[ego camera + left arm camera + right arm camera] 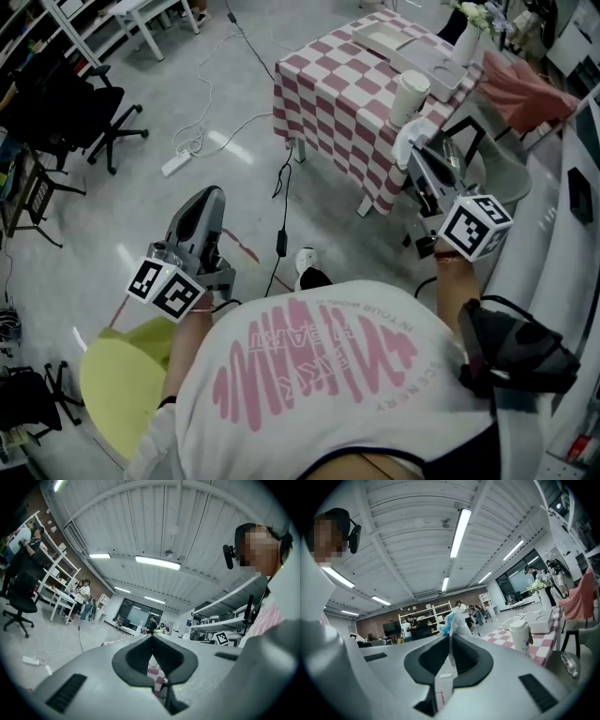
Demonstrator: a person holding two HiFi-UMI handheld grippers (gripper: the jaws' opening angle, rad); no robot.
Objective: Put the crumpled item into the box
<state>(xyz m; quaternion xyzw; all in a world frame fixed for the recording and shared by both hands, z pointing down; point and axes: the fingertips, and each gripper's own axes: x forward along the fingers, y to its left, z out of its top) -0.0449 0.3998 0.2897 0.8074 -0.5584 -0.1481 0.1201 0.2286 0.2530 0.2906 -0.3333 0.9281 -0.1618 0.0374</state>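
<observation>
My right gripper (419, 152) is raised beside the near corner of the checked table (328, 89), shut on the crumpled item (411, 134), a white and blue wad. In the right gripper view the crumpled item (453, 619) sticks up out of the closed jaws of that gripper (450, 638), and a paper strip hangs below it. The white box (419, 54) lies on the table's far side, and in the right gripper view the box (540, 622) shows to the right. My left gripper (208, 202) hangs over the floor, left of the table. The left gripper (152, 649) is shut and holds nothing.
A white lidded cup (410, 95) stands on the table between my right gripper and the box. A vase of flowers (472, 36) is behind the box. A pink cloth (530, 89) drapes a chair at right. Cables and a power strip (176, 165) lie on the floor, near an office chair (89, 112).
</observation>
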